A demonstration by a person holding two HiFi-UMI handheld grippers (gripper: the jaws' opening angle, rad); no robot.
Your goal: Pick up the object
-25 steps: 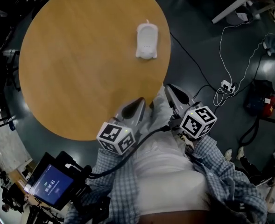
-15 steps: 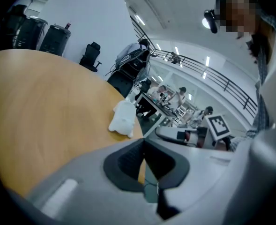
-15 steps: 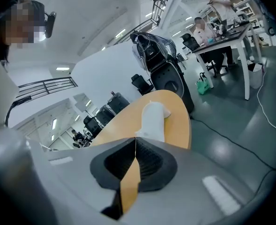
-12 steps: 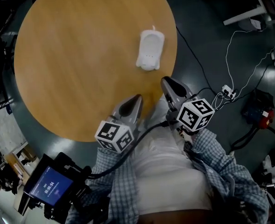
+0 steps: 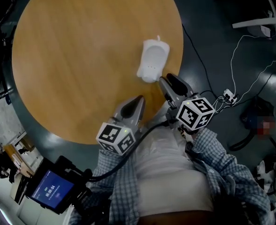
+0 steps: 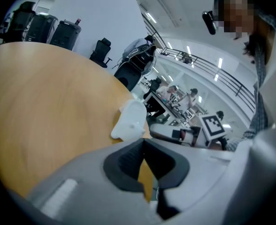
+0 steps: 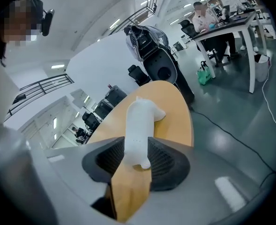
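Head view dim, underexposed; floor (image 5: 208,41) near black, faint sheen at right. Bench (image 5: 81,50) evenly lit, no hard shadows. Both gripper views bright: ceiling strip lights (image 6: 151,18) blown out, white glare. Strong fisheye bending, dark vignette at corners. Left gripper (image 6: 145,153) and right gripper (image 7: 137,161) soft-focus near lens.

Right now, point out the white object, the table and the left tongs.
white object (image 5: 152,60), head view, its middle.
table (image 5: 81,55), head view, bare wooden top.
left tongs (image 5: 139,99), head view, between the tips.
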